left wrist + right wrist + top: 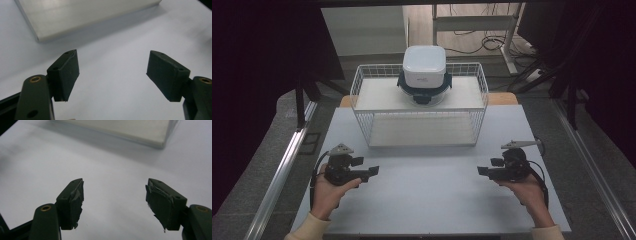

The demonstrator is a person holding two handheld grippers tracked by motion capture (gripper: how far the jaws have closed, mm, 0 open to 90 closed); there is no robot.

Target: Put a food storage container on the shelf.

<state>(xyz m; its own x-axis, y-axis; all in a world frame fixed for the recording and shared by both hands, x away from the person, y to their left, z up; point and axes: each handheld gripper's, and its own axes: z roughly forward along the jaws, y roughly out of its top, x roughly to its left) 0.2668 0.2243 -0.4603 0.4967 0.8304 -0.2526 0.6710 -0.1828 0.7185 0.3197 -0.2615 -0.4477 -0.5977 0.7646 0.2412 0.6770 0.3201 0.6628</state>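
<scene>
White rounded plastic lidded container (424, 67) on far wire shelf rack (362, 85): likely light, rigid, smooth; grasp side clips. Left gripper (367, 174), right gripper (484, 171): jaws apart, empty.

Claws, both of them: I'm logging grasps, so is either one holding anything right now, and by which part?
Nothing is held. The left claw and the right claw both stand open over the bare table, apart from the wire basket.
</scene>
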